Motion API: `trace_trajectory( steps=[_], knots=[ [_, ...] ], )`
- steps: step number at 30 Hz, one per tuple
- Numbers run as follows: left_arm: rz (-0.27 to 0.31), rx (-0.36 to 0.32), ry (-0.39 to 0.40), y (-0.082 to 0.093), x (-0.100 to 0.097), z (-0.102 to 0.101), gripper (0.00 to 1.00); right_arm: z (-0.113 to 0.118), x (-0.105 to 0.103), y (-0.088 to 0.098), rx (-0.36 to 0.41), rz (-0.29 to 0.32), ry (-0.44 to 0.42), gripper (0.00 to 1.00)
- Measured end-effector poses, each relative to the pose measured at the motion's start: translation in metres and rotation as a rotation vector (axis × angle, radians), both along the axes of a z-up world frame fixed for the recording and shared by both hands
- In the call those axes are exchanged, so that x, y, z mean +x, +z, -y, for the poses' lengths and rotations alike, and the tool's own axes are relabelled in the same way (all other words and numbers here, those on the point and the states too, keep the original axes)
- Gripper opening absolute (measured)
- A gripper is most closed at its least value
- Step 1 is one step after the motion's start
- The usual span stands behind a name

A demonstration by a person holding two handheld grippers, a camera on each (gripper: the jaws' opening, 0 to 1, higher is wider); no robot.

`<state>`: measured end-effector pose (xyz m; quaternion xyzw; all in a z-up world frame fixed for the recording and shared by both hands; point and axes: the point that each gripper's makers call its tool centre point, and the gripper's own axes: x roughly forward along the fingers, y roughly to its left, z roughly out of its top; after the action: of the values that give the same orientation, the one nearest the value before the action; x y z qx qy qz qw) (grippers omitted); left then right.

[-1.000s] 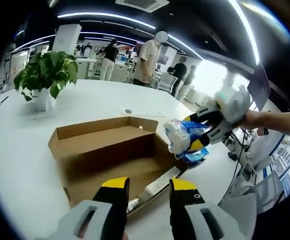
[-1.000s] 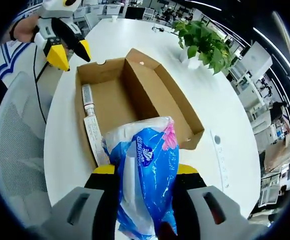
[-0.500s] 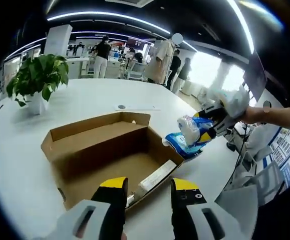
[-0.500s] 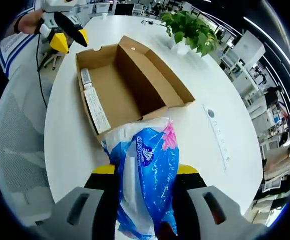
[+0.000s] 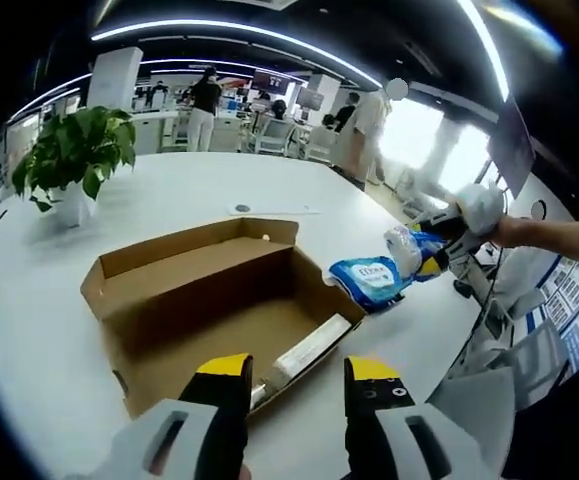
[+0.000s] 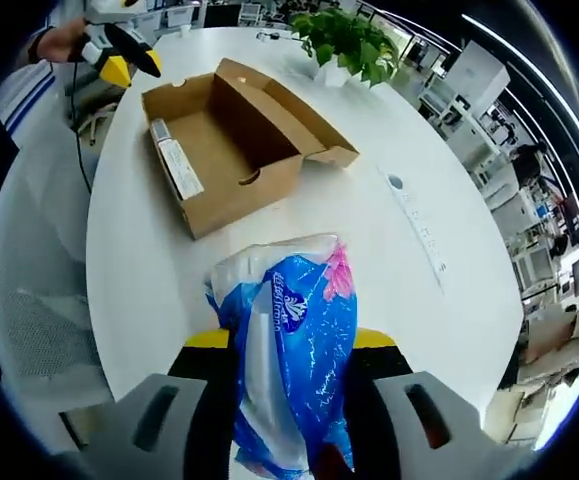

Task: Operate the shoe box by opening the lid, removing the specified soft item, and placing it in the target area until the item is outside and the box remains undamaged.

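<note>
The brown cardboard shoe box [image 5: 209,300] [image 6: 231,150] lies open on the white table [image 5: 159,200], its lid folded back; a long white tube [image 5: 304,350] [image 6: 174,160] rests inside. My right gripper [image 6: 289,345] [image 5: 447,238] is shut on a soft blue-and-white plastic pack [image 6: 289,350] [image 5: 379,278], held above the table to the right of the box in the left gripper view. My left gripper [image 5: 289,375] [image 6: 121,62] stands open at the box's near edge, nothing between its yellow-tipped fingers.
A potted green plant [image 5: 74,155] [image 6: 347,45] stands on the table beyond the box. A flat white strip [image 5: 269,211] [image 6: 414,225] lies on the tabletop past it. Several people stand among desks in the background [image 5: 207,105]. A grey chair [image 6: 29,330] sits at the table's edge.
My right gripper has carried the blue pack away from the box, out over the bare tabletop. The left gripper stays open near the box's near edge.
</note>
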<state>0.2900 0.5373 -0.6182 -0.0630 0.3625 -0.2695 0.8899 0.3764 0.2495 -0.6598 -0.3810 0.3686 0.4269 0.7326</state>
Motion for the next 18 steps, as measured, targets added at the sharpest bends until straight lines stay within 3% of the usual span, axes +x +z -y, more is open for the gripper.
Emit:
trace_trajectory(
  steps=[18],
  knots=[
    [0.002,0.024,-0.047,0.008,0.012,0.031,0.37,0.068,-0.019,-0.004,-0.014,-0.015,-0.084,0.38]
  ],
)
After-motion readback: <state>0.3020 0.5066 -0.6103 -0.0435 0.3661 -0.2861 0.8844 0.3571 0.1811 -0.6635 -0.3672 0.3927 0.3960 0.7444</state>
